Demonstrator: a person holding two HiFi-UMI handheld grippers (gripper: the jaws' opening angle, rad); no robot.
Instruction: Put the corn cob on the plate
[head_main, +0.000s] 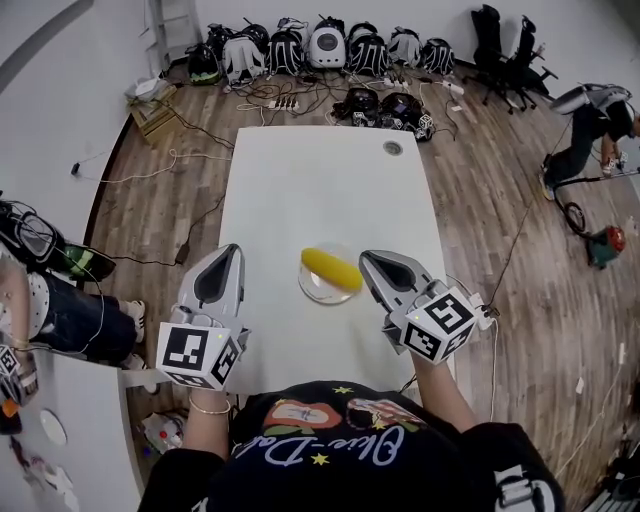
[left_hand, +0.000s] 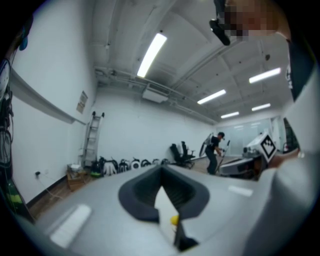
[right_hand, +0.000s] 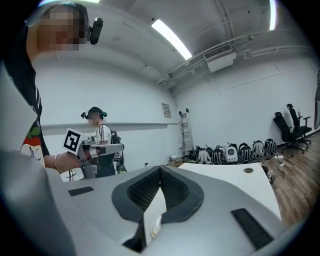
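A yellow corn cob (head_main: 331, 270) lies on a clear round plate (head_main: 318, 291) near the front of the white table (head_main: 330, 190). My left gripper (head_main: 234, 250) hovers left of the plate, held level, its jaws shut with nothing between them. My right gripper (head_main: 366, 258) hovers just right of the plate, also shut and empty. In the left gripper view the jaws (left_hand: 161, 170) meet at a point, and a bit of the corn cob (left_hand: 174, 219) shows below them. The right gripper view shows its jaws (right_hand: 161, 169) closed, with the plate's rim (right_hand: 155, 226) glimpsed beneath.
A cable grommet (head_main: 392, 148) sits at the table's far end. Backpacks (head_main: 320, 45) line the far wall, with cables and bags on the wooden floor. Office chairs (head_main: 505, 40) stand at the back right. A person (head_main: 590, 120) bends over at far right; another person (head_main: 50, 300) is at the left edge.
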